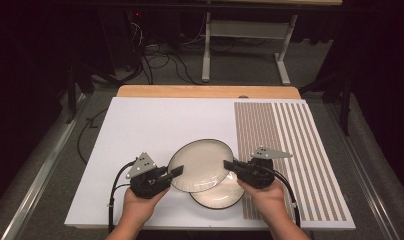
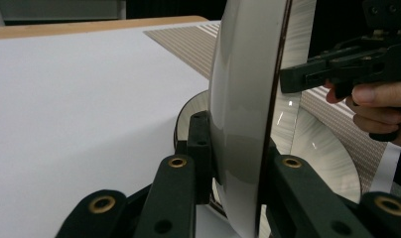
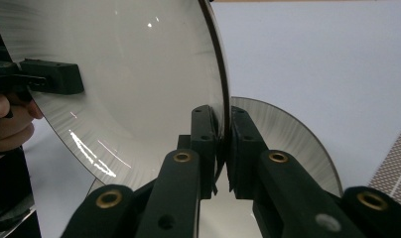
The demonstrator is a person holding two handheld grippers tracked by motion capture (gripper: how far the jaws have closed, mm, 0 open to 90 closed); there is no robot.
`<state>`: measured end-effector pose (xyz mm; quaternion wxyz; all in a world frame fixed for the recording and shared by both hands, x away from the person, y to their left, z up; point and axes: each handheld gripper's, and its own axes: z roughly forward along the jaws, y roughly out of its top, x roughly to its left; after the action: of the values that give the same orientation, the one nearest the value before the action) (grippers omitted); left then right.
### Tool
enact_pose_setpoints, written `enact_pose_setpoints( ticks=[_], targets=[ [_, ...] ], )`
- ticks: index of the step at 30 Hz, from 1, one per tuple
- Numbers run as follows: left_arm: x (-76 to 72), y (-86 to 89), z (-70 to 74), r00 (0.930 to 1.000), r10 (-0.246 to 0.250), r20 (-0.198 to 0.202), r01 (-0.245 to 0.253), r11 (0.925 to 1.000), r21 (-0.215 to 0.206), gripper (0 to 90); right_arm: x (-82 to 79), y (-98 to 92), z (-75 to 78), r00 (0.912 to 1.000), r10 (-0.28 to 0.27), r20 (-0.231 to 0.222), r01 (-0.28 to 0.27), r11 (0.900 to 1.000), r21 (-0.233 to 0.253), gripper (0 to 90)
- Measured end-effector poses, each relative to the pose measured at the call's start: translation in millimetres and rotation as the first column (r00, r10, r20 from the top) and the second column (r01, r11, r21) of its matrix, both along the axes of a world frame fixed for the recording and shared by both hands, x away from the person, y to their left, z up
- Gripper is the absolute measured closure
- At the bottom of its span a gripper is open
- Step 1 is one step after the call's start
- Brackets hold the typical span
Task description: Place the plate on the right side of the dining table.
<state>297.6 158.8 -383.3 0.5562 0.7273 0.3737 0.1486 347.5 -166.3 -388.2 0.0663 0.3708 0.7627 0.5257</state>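
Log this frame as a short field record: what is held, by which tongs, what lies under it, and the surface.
held object: upper plate, cream with a dark rim, lifted and tilted
left tongs: shut on the upper plate's left rim
right tongs: shut on the upper plate's right rim
beneath: lower plate, flat on the table, partly covered by the upper one
surface: white mat with a striped panel on its right

I see a white sheet [image 1: 155, 130] covering the wooden table [image 1: 205, 91], a striped mat [image 1: 295, 150] along its right, cables [image 1: 160, 62] on the floor beyond
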Motion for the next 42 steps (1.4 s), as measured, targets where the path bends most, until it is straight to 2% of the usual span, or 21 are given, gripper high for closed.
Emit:
enact_pose_setpoints(
  ticks=[5, 9, 17, 26, 31, 34, 36, 42],
  targets=[
    [-4.8, -7.7, 7.2, 0.9989, 0.018, 0.042, -0.018, 0.9998, 0.006, 77.9, -3.2, -7.0, 9.5, 0.9995, -0.002, 0.032, 0.002, 1.0, -0.004, 85.6],
    [-3.0, -12.2, 10.8, 0.9985, 0.028, 0.048, -0.028, 0.9995, -0.016, 76.7, -6.2, -12.3, 19.7, 0.9987, -0.003, 0.052, 0.003, 1.0, -0.005, 86.4],
    [8.4, -35.6, 16.0, 0.9993, -0.004, 0.036, 0.006, 0.9987, -0.051, 76.3, -7.0, -36.7, 33.7, 0.9972, -0.027, 0.07, 0.028, 1.0, -0.012, 86.9],
    [20.8, -64.3, 21.9, 0.9985, -0.048, 0.026, 0.05, 0.9967, -0.065, 76.2, -9.9, -68.2, 41.8, 0.9937, -0.067, 0.089, 0.068, 0.998, -0.01, 87.1],
    [29.4, -83.9, 26.1, 0.9961, -0.085, 0.023, 0.086, 0.9953, -0.045, 76.4, -11.5, -87.3, 43.5, 0.9914, -0.097, 0.088, 0.098, 0.995, -0.009, 87.1],
    [35.5, -97.3, 27.9, 0.9931, -0.117, 0.015, 0.117, 0.993, -0.018, 76.6, -13.3, -100.8, 43.1, 0.9895, -0.118, 0.085, 0.119, 0.993, -0.008, 87.1],
    [38.8, -106.8, 28.3, 0.9911, -0.133, 0.007, 0.133, 0.9911, 0.003, 76.5, -15.0, -109.4, 42.6, 0.9872, -0.131, 0.092, 0.133, 0.991, -0.015, 87.1],
    [46.7, -131.8, 29.5, 0.9856, -0.169, -0.009, 0.169, 0.9852, 0.028, 76.5, -20.6, -133.2, 39.7, 0.979, -0.177, 0.101, 0.179, 0.984, -0.011, 87.0]
  ],
)
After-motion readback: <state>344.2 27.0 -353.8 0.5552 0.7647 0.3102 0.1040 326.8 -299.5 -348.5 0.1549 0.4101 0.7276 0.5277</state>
